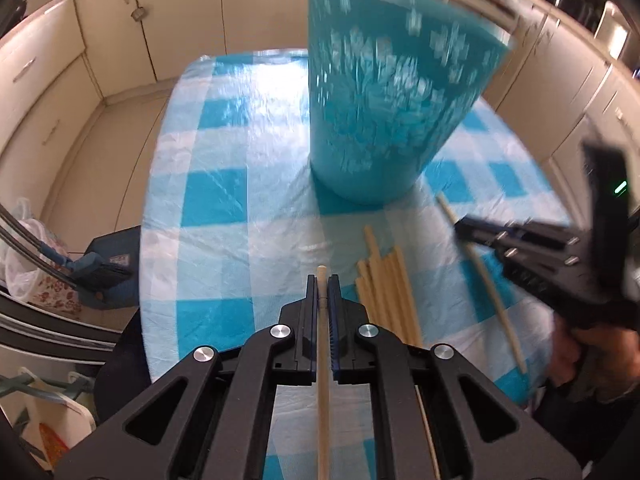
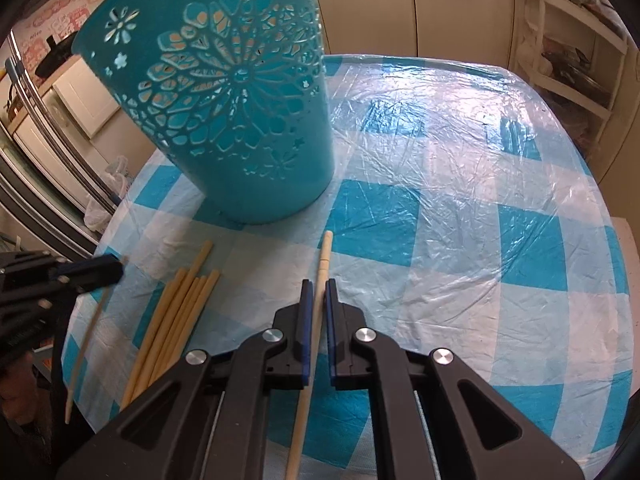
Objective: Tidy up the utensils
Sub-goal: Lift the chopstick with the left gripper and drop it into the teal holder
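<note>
Left wrist view is showing a table (image 1: 224, 216) wearing a blue-and-white checked cloth under a crinkled clear plastic cover, with pale kitchen cupboards (image 1: 116, 36) running round behind it. Standing upright on that cloth is a tall teal holder (image 2: 224, 96), its wall pierced with a big flower pattern; in the left view it is looking smeared by motion blur, in the right view it is sharp.

Lying on the cloth in front of the holder is a bundle of pale chopsticks (image 2: 176, 320), side by side and touching, their ends pointing roughly toward the holder but stopping short of it.

Sitting to one side of that bundle is the left gripper (image 1: 323, 284), its jaws pinched tight on a single chopstick (image 1: 322, 360) that is running straight back between the pads, its tip poking out just past them. From the right view this stick is seen slanting down from the left tongs toward the table edge.

On the other side of the bundle, the right gripper (image 2: 317, 292) is likewise clamping a second chopstick (image 2: 324, 256), whose rounded end is reaching forward near the holder's base without touching it. A hand (image 1: 588, 356) is gripping the right tool's handle at the frame edge.
</note>
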### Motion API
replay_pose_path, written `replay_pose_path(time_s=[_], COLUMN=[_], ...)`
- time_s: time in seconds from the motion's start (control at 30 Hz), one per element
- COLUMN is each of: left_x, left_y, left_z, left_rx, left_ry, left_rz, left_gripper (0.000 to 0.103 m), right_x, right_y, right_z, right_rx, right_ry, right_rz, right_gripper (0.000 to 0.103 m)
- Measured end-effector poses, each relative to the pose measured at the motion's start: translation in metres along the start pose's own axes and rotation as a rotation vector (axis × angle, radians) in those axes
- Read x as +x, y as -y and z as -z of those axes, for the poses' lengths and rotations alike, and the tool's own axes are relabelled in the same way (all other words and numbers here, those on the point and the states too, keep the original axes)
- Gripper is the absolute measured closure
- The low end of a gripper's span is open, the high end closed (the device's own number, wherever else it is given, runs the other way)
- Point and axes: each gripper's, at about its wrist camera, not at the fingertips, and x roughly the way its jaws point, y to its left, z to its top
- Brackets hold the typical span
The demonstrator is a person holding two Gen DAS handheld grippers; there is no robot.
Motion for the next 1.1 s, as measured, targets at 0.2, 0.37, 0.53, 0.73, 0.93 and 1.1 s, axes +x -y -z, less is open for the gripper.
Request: replay_pose_path(time_s=[0.2,0.37,0.53,0.73,0.93,1.1], left_x=[-0.085,-0.138,-0.146,-0.107,-0.056,-0.040], left_y=[-0.001,0.010,0.023,0.030,0.021,0.019], left_z=[-0.046,-0.096,-0.146,-0.177,-0.169,-0.149], left_rx=[-0.032,-0.101,-0.178,-0.254,-0.286,-0.240], left_ry=[0.230,0.515,0.756,0.846,0.765,0.702], left_rz=[0.102,0.110,0.037,-0.083,-0.106,-0.140], left_gripper=[0.098,0.098,0.098,0.098,0.098,0.098], right_x=[-0.002,-0.008,-0.008,-0.009,-0.009,-0.008], right_y=[-0.003,0.005,0.005,0.004,0.008,0.007], right_z=[0.002,0.006,0.008,0.009,0.007,0.004], right_rx=[0.014,0.017,0.018,0.012,0.026,-0.004], right_ry=[0.012,0.022,0.031,0.035,0.027,0.012], right_rz=[-0.008,-0.013,-0.013,-0.009,-0.025,-0.021], right_gripper=[0.096,0.096,0.096,0.096,0.096,0.094])
